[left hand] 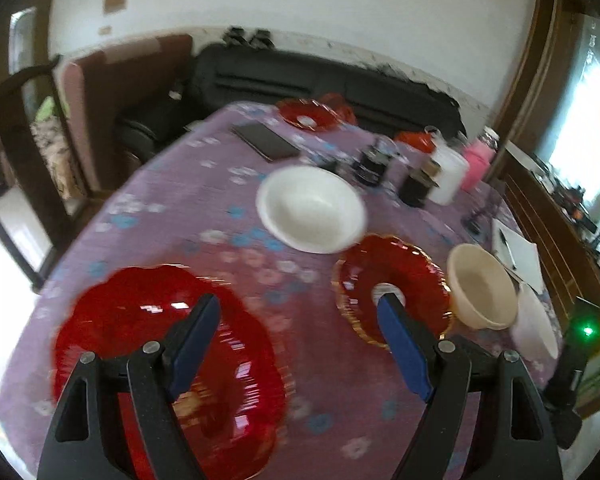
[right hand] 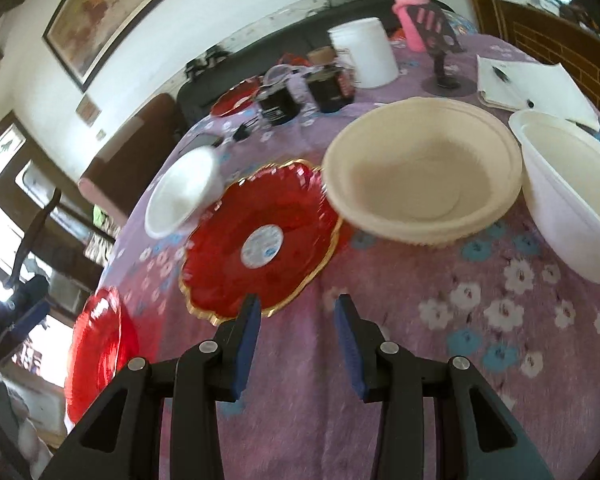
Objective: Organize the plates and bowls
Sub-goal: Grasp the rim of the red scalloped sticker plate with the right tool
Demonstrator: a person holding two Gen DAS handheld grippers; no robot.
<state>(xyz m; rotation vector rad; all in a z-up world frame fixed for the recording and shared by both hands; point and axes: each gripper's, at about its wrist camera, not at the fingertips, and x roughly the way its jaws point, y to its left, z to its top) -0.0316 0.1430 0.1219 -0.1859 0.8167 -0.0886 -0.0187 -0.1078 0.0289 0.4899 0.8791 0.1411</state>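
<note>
Right now my left gripper (left hand: pixel 300 308) hangs with its blue-padded jaws wide apart and nothing between them, above a purple flowered tablecloth (left hand: pixel 180 208). At seven o'clock in its view lies a big scalloped red glass plate (left hand: pixel 140 328); at three o'clock sits a smaller gold-rimmed red plate (left hand: pixel 392 272), with a glossy white bowl (left hand: pixel 312 208) at twelve. My right gripper (right hand: pixel 298 308) stands partly parted, also empty. Beyond it at one o'clock rests a round ridged cream bowl (right hand: pixel 420 176), and a smooth white tub (right hand: pixel 568 192) at two o'clock.
</note>
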